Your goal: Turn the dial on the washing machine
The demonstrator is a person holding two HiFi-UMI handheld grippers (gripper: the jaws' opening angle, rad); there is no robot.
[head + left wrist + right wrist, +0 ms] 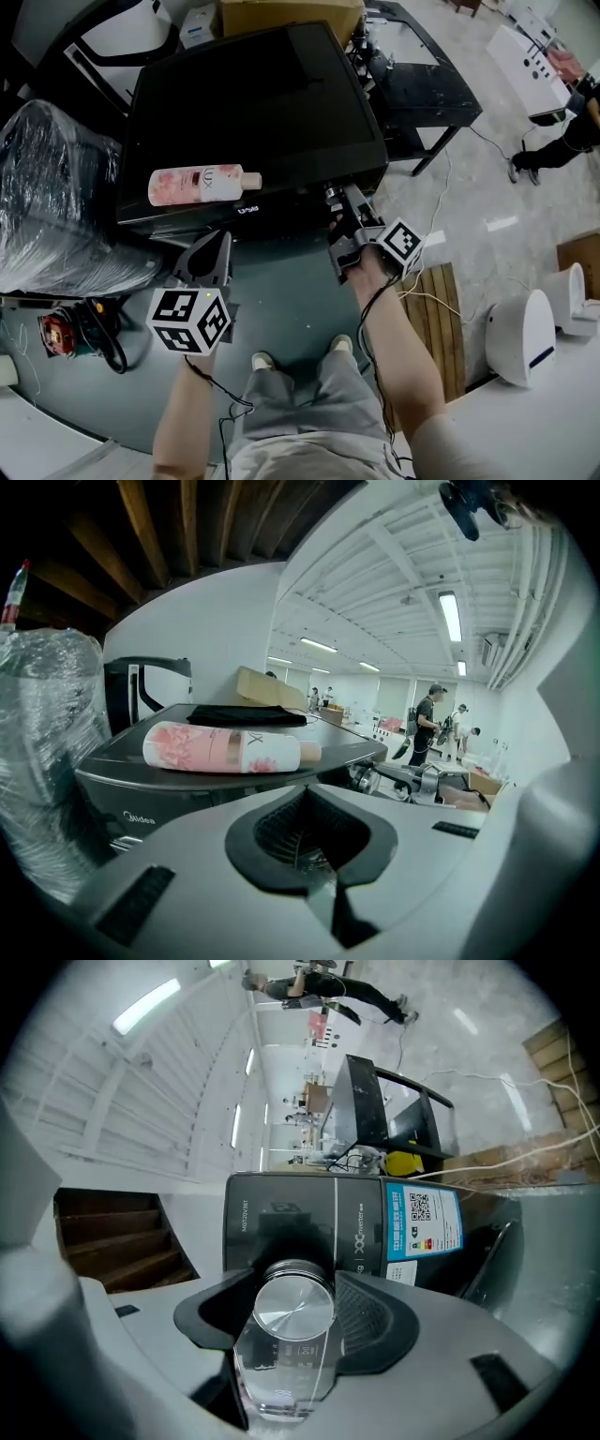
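Right gripper (pixel 295 1283) clamped on silver dial (pixel 293 1312), one pad at each side, lower centre of its view. Likely best: even squeeze, roll wrist about dial axis, no side pull. Dial on front panel of washing machine (pixel 253 112), mid-frame in head view. Left gripper (pixel 214 248) closed, empty, lower left.

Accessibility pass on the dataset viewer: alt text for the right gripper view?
The right gripper grips a round brushed-metal dial between its dark pads, on the front of a glossy black washing machine, the scene rolled sideways. A blue label with a QR code is stuck on the machine.
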